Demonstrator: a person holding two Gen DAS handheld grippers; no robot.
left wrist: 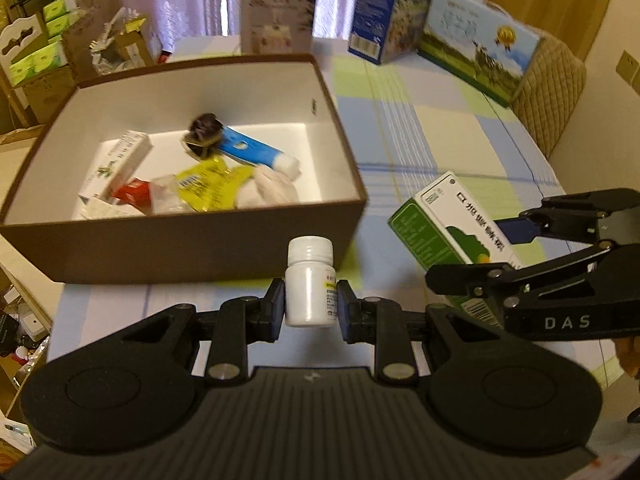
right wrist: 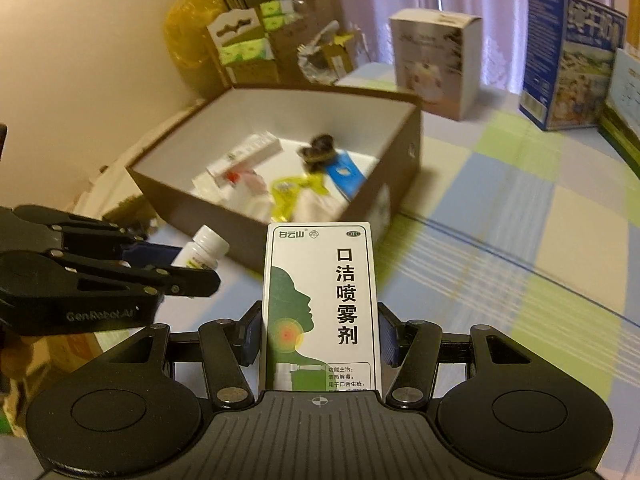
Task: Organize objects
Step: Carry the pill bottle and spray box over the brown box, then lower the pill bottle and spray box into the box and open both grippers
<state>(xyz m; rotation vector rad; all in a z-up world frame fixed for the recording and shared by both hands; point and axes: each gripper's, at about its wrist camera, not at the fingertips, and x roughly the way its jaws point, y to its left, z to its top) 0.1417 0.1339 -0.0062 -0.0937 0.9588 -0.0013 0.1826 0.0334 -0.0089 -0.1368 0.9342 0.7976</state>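
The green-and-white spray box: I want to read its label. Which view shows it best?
The right wrist view: the spray box faces the camera squarely, printed front legible, held in the right gripper. The left wrist view shows it tilted at the edge, partly hidden behind that gripper.

Bottle (left wrist: 310, 280) before open box (left wrist: 248, 236), carton (left wrist: 444, 220) to its right, three packages (left wrist: 276, 12) behind.
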